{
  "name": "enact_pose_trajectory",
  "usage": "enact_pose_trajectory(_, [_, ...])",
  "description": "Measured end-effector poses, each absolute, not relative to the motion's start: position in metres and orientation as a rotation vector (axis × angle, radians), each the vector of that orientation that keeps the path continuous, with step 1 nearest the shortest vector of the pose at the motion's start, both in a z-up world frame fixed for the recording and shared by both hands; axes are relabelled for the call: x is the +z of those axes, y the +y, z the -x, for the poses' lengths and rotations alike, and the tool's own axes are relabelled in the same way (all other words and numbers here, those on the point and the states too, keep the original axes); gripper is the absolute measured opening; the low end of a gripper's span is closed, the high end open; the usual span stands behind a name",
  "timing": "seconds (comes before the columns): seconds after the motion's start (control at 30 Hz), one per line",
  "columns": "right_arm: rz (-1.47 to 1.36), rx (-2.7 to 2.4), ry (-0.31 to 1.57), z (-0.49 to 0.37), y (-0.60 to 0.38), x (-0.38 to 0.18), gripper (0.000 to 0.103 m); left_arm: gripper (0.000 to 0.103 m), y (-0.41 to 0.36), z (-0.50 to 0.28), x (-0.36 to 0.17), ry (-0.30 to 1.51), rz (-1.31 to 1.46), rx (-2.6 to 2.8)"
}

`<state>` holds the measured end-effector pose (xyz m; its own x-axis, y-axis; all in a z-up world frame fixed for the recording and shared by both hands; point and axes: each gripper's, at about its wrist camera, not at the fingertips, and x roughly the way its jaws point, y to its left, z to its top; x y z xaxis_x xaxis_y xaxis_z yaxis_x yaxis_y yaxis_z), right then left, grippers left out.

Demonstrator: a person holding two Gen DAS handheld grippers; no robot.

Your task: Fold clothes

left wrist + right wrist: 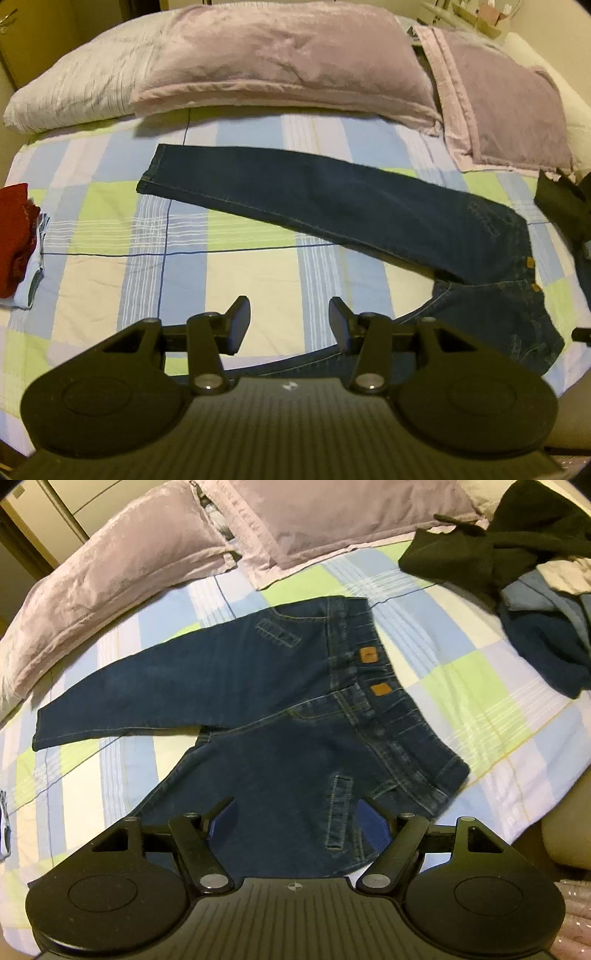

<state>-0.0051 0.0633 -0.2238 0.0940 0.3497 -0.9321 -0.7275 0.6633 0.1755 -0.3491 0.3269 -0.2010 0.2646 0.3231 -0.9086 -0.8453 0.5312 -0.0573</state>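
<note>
Dark blue jeans (332,195) lie spread flat on the checked bedspread (221,266), legs apart in a V. In the right wrist view the jeans (258,701) show their waistband with two tan patches at the right, one leg running left. My left gripper (289,314) is open and empty, above the bedspread between the two legs, the near leg just under it. My right gripper (297,812) is open and empty, over the near leg close to the waistband.
Lilac pillows (280,62) lie along the head of the bed. A red and pale blue stack of clothes (16,240) sits at the left edge. A heap of black and blue garments (535,590) lies at the right.
</note>
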Motion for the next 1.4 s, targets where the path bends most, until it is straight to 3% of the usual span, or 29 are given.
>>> enact_pose_trajectory(0.3, [0.387,0.930,1.199,-0.018,0.110,-0.251,0.075,0.042,0.340,0.307,-0.250,1.061,0.601,0.807])
enact_pose_trajectory(0.7, [0.492,1.172,1.109,-0.122,0.192,-0.339,0.074,0.040,0.377,0.192,-0.346,1.060,0.485,0.707])
enact_pose_trajectory(0.77, [0.523,1.223,1.074,-0.139,0.208,-0.351,0.073,0.040,0.387,0.173,-0.358,1.050,0.440,0.675])
enact_pose_trajectory(0.83, [0.554,1.274,1.038,-0.157,0.224,-0.362,0.064,0.040,0.401,0.155,-0.371,1.039,0.399,0.646])
enact_pose_trajectory(1.13, [0.720,1.437,0.891,-0.225,0.290,-0.402,0.064,0.040,0.462,0.096,-0.416,1.024,0.232,0.505])
enact_pose_trajectory(1.37, [0.835,1.514,0.966,-0.259,0.313,-0.426,0.064,0.040,0.509,0.076,-0.436,1.051,0.077,0.424])
enact_pose_trajectory(1.4, [0.846,1.527,0.982,-0.262,0.314,-0.429,0.060,0.040,0.516,0.074,-0.438,1.058,0.049,0.414])
